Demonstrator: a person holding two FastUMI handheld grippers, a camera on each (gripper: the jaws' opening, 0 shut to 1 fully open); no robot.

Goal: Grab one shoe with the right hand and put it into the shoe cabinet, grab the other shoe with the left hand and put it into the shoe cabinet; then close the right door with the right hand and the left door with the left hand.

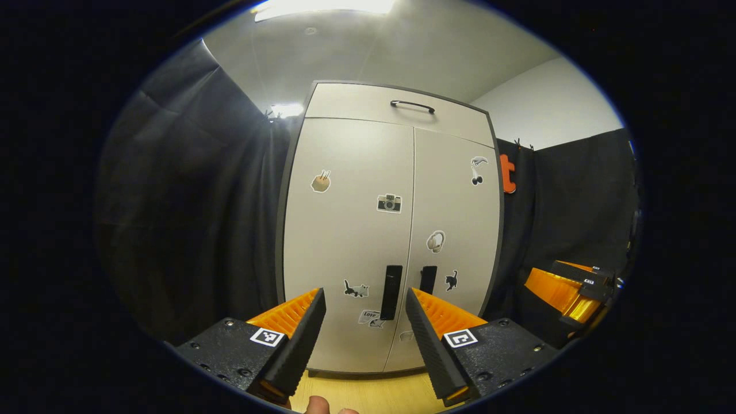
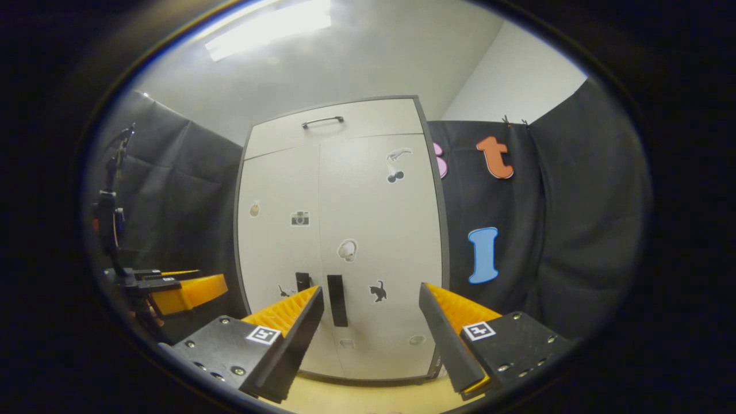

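Note:
The shoe cabinet (image 1: 391,224) stands straight ahead, pale grey with stickers, and both its doors are shut. Its left door (image 1: 345,230) and right door (image 1: 454,230) each carry a dark vertical handle near the middle seam. My left gripper (image 1: 365,299) is open in front of the lower doors, holding nothing. In the right gripper view the cabinet (image 2: 339,241) also has both doors shut, and my right gripper (image 2: 371,296) is open and holds nothing. The right gripper (image 1: 569,287) shows at the right edge of the left gripper view. The left gripper (image 2: 178,287) appears at the left of the right gripper view.
A drawer with a curved handle (image 1: 412,106) tops the cabinet. Black cloth walls flank it on both sides. A pale wooden floor (image 1: 368,391) runs under the cabinet's front. A dark stand (image 2: 112,218) rises at the left in the right gripper view.

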